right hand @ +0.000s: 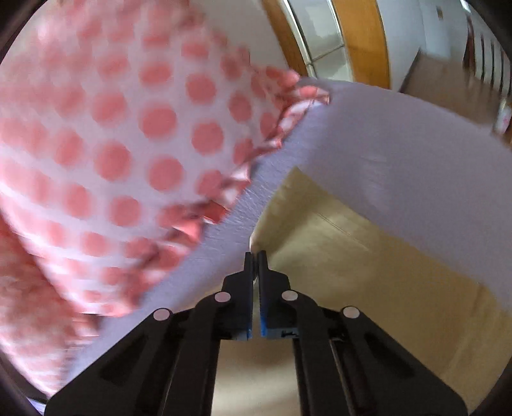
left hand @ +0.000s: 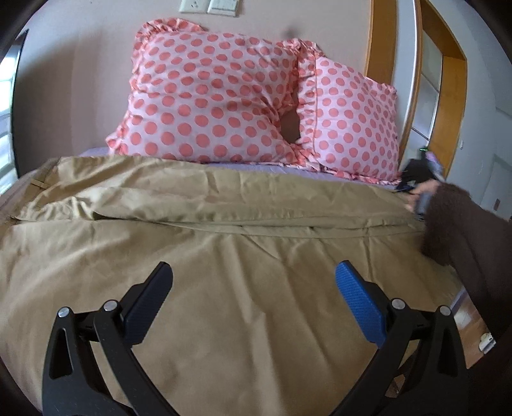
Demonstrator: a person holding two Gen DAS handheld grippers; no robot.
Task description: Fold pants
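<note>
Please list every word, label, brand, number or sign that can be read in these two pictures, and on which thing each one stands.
None can be read in either view.
Khaki pants: no label or print shows.
Polka-dot pillows: dots only, no words.
Wall switch plates: cut by the frame, no marking legible.
Right wrist view: blurred, no text visible.

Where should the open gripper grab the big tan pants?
Probably the near hem of the tan cloth pants, below the open left gripper. Come in from the bed's near side, low, because the cloth lies flat. The right gripper appears to pinch the far corner.
</note>
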